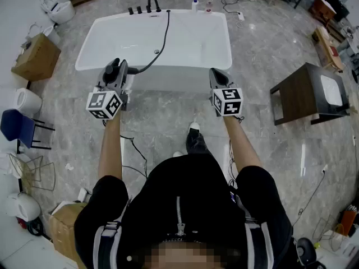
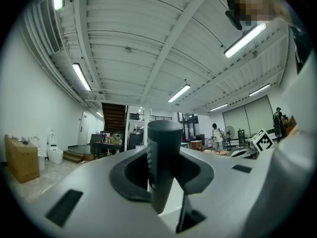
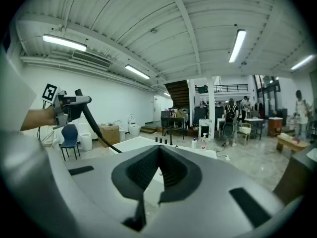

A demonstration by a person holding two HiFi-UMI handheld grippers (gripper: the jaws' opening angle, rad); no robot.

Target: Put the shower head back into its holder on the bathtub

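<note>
The white bathtub stands in front of me, with black taps and a spout on its far rim. A black hose runs from that rim across the tub to the dark grey shower head handle. My left gripper is shut on this handle above the tub's near left rim, and the handle stands upright between the pads. My right gripper hovers over the near right rim, shut and empty. In the right gripper view the held shower head shows at the left.
A dark wooden side table stands to the right of the tub. A cardboard box, a blue chair and a toilet line the left side. Bottles stand behind the tub. Cables lie on the floor by my feet.
</note>
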